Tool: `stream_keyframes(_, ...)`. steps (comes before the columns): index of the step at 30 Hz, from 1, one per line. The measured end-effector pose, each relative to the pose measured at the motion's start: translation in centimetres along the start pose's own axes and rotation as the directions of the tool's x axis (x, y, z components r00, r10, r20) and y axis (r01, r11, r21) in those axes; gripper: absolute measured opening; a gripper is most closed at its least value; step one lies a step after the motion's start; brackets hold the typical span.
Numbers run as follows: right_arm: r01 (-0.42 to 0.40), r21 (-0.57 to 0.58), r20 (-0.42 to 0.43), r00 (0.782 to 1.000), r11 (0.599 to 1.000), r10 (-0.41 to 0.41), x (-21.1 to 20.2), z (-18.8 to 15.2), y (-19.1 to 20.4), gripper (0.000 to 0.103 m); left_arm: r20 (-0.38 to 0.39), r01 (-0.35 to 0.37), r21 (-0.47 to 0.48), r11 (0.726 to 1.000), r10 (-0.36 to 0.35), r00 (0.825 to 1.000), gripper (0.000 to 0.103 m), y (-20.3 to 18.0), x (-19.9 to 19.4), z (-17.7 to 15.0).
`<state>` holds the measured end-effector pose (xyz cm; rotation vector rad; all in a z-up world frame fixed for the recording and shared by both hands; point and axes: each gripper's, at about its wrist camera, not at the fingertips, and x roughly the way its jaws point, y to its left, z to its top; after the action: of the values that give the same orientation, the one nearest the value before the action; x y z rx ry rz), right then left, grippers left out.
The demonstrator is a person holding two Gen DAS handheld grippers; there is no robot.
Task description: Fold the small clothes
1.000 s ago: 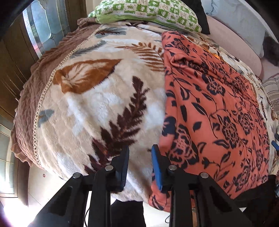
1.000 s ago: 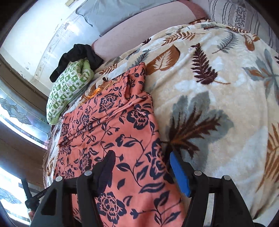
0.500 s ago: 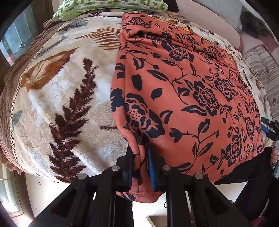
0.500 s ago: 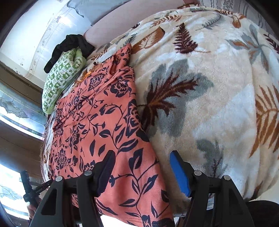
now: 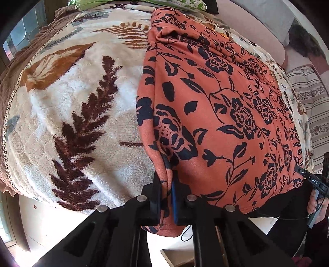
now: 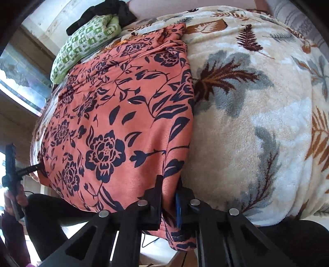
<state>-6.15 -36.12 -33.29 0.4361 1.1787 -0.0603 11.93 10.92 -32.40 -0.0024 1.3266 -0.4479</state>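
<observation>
An orange garment with a dark floral print lies spread on the leaf-patterned fleece blanket; its near hem hangs over the bed's front edge. My left gripper is shut on the garment's near left corner. In the right wrist view the same garment fills the left half, and my right gripper is shut on its near right corner at the blanket's edge. The other gripper shows at the frame edge in each view.
A green-and-white patterned pillow and a dark cloth lie at the bed's far end. A striped cushion sits at the right. The floor lies below the bed's front edge.
Both grippers moved in on the garment's near hem. The left closed on its corner half a second ago; the right, open then, has now closed on the other corner.
</observation>
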Motion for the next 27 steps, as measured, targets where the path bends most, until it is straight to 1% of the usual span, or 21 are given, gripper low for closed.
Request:
stream_keyframes(2,-0.024,-0.017,-0.003,1.000,1.000,0.024,-0.5,0.4,0.6,0.007,0.006,0.029,0.001,1.000,-0.029,1.000,0.007,0.5,-0.8,0.0)
stream_keyframes(5,-0.098,-0.018,0.014,0.995,0.995,0.099,-1.8,2.0,1.1,0.007,0.027,0.105,-0.004,0.994,-0.105,0.994,0.007,0.8,-2.6,0.8)
stream_keyframes(8,-0.186,-0.005,0.066,0.980,0.983,0.186,-3.8,4.3,1.6,0.007,0.063,0.167,-0.002,0.986,-0.166,0.984,0.007,0.8,-5.0,2.7)
stream_keyframes(10,-0.242,0.017,0.106,0.965,0.970,0.239,-4.9,6.5,1.6,0.007,0.091,0.191,0.014,0.982,-0.191,0.977,0.007,0.5,-6.6,4.8)
stream_keyframes(12,-0.282,0.036,0.162,0.948,0.959,0.273,-5.8,9.3,1.7,0.007,0.116,0.216,0.017,0.976,-0.217,0.969,0.007,0.0,-7.7,8.0)
stream_keyframes(15,-0.314,0.075,0.256,0.923,0.946,0.286,-6.6,14.6,1.1,0.006,0.151,0.233,0.017,0.972,-0.233,0.961,0.007,-0.7,-8.2,14.4)
stream_keyframes(17,-0.320,0.111,0.319,0.908,0.941,0.271,-6.2,18.8,0.1,0.006,0.184,0.208,0.017,0.978,-0.208,0.961,0.007,-1.0,-7.8,19.3)
stream_keyframes(18,-0.324,0.133,0.345,0.901,0.937,0.263,-5.6,20.9,-0.4,0.006,0.192,0.205,-0.003,0.979,-0.201,0.961,0.007,-1.0,-6.8,21.9)
stream_keyframes(19,-0.325,0.160,0.360,0.898,0.932,0.252,-4.7,23.1,-1.1,0.007,0.195,0.201,-0.025,0.979,-0.192,0.962,0.007,-0.8,-5.6,24.4)
stream_keyframes(20,-0.326,0.193,0.363,0.900,0.926,0.241,-3.5,25.2,-1.8,0.007,0.196,0.182,-0.042,0.982,-0.170,0.966,0.008,-0.9,-4.0,26.7)
stream_keyframes(21,-0.327,0.221,0.358,0.903,0.919,0.236,-1.8,27.3,-2.4,0.008,0.189,0.154,-0.065,0.986,-0.139,0.972,0.011,-0.6,-2.1,28.8)
stream_keyframes(22,-0.328,0.239,0.345,0.908,0.914,0.236,0.0,29.2,-3.0,0.010,0.177,0.132,-0.108,0.985,-0.111,0.978,0.012,-0.2,0.0,30.4)
stream_keyframes(23,-0.317,0.265,0.329,0.918,0.911,0.223,2.0,30.7,-3.7,0.010,0.160,0.112,-0.155,0.982,-0.087,0.983,0.012,0.4,2.3,31.6)
stream_keyframes(24,-0.300,0.300,0.304,0.930,0.906,0.208,4.0,31.9,-4.5,0.013,0.142,0.086,-0.194,0.977,-0.059,0.988,0.012,1.0,4.3,32.3)
stream_keyframes(25,-0.285,0.339,0.275,0.941,0.897,0.196,6.0,32.7,-5.2,0.019,0.137,0.069,-0.227,0.971,-0.038,0.990,0.012,1.5,6.0,32.7)
stream_keyframes(26,-0.270,0.372,0.252,0.950,0.888,0.183,7.6,32.9,-6.1,0.023,0.149,0.070,-0.261,0.963,-0.031,0.988,0.012,2.0,7.0,32.6)
stream_keyframes(27,-0.254,0.398,0.249,0.955,0.882,0.163,8.8,32.9,-6.9,0.033,0.185,0.097,-0.290,0.952,-0.043,0.982,0.012,2.3,7.2,32.2)
